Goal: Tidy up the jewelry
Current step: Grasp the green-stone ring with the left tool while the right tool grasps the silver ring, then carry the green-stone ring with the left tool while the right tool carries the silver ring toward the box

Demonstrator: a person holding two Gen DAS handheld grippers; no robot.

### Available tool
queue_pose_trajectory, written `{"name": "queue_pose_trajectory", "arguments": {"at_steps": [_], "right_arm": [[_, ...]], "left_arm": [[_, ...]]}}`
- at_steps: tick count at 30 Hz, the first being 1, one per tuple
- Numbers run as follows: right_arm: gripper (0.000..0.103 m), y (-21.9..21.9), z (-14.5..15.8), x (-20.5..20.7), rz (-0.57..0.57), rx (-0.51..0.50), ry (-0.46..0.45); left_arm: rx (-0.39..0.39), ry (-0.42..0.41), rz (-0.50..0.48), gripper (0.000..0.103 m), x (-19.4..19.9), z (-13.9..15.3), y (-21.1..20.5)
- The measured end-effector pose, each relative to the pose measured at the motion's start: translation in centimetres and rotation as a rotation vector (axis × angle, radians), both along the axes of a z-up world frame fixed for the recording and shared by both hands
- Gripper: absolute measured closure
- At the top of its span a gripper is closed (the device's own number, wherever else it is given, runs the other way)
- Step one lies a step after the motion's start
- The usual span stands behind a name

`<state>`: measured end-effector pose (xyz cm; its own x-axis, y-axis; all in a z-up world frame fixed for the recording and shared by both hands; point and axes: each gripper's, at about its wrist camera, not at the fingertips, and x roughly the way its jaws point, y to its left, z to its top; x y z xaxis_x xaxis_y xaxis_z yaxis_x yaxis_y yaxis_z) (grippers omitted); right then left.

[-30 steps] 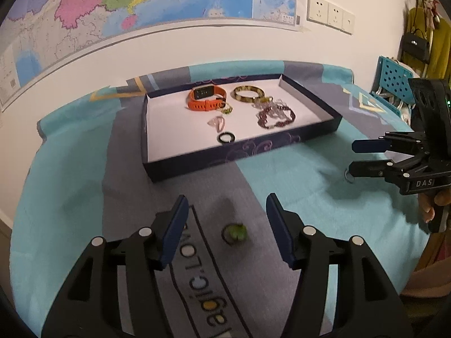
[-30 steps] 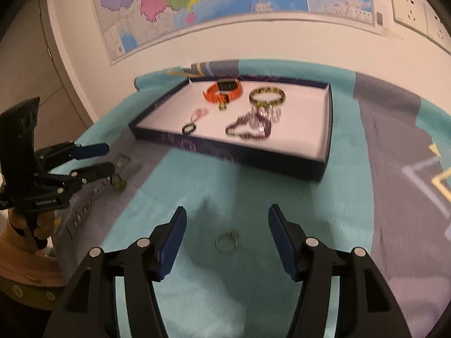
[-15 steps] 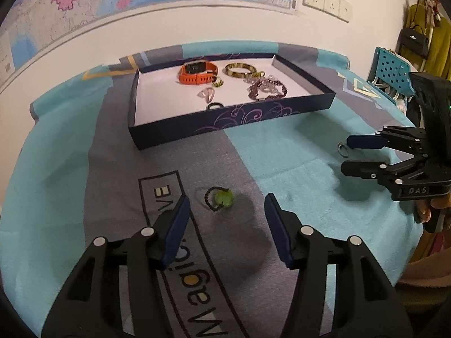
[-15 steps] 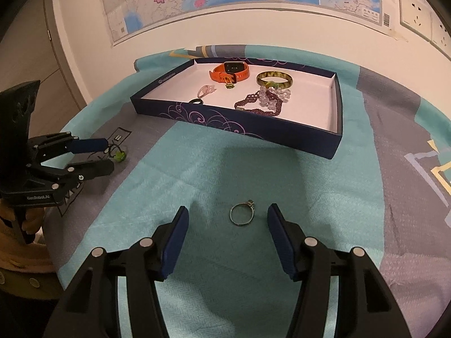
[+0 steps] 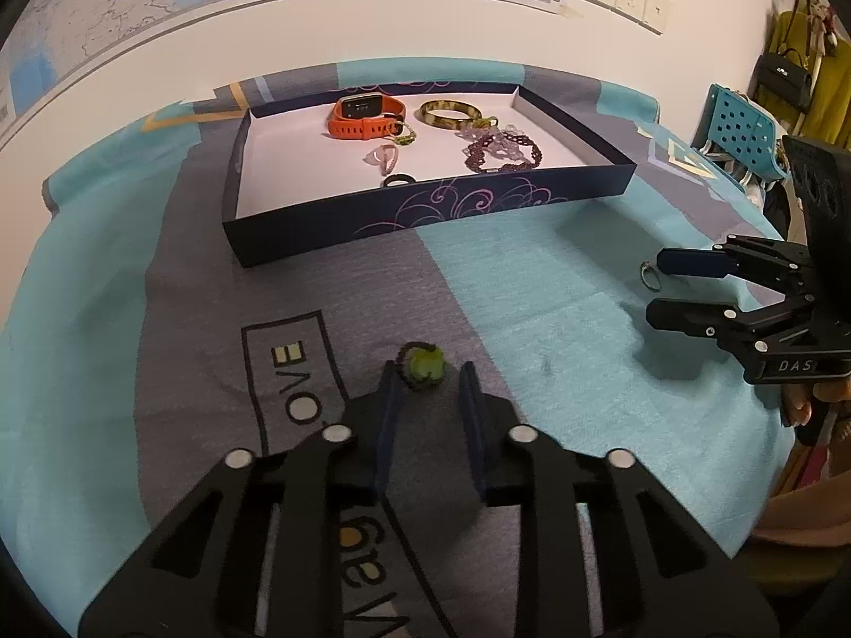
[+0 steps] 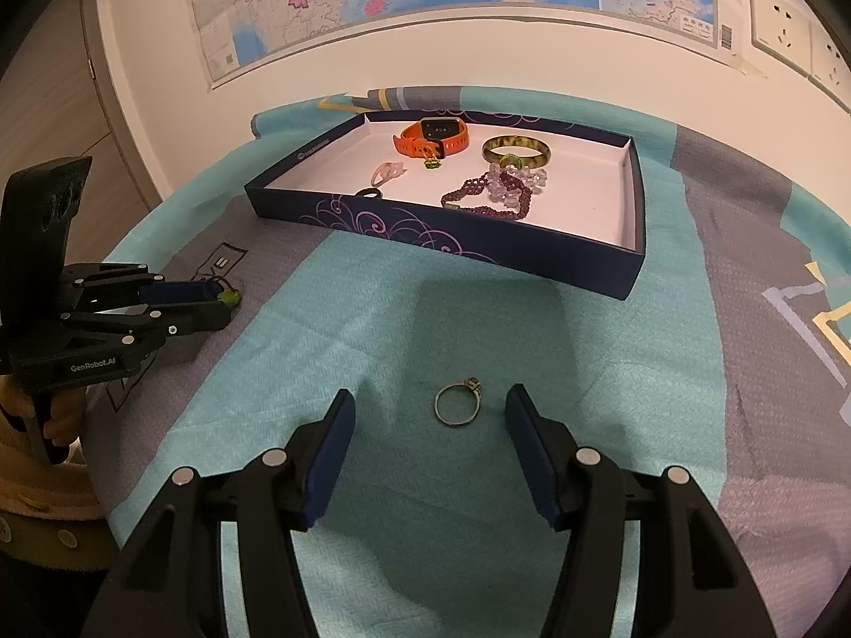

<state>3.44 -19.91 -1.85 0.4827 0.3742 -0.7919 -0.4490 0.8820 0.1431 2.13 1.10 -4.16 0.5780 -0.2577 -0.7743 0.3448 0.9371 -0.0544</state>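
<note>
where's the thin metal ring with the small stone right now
In the right wrist view the thin metal ring lies on the teal cloth, between the right gripper's open fingers.

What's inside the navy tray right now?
Navy tray holds an orange watch, green bangle, purple bead bracelets, pink clip, black ring. Its near wall hides the floor behind it.

The cloth over the table is woven, matt and slightly rough, teal and grey with printed lettering. The box looks like matt dark card with a pale swirl print and a smooth white paper lining. In it, the watch has a matt orange rubbery strap, the bangle is glossy and mottled like polished stone, and the beads shine like glass. The near ring is thin shiny metal. Both grippers are matt black plastic with blue pads and bright metal pins.
</note>
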Motion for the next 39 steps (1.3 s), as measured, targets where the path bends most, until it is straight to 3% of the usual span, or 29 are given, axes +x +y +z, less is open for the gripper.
{"name": "queue_pose_trajectory", "arguments": {"at_steps": [16,20,31,39], "right_arm": [[0.071,0.14,0.07,0.01,-0.028,-0.045,-0.016],[0.086,0.16,0.1,-0.01,-0.034,-0.049,-0.017],[0.087,0.11,0.38,0.26,-0.024,-0.024,-0.01],[0.087,0.32,0.79,0.31,-0.017,-0.01,-0.018]], "left_arm": [[0.006,-0.007,0.007,0.084,0.4,0.02,-0.34],[0.0,-0.007,0.009,0.084,0.49,0.06,-0.24],[-0.008,-0.006,0.012,0.09,0.4,0.05,-0.24],[-0.002,-0.008,0.017,0.088,0.43,0.1,-0.3]]}}
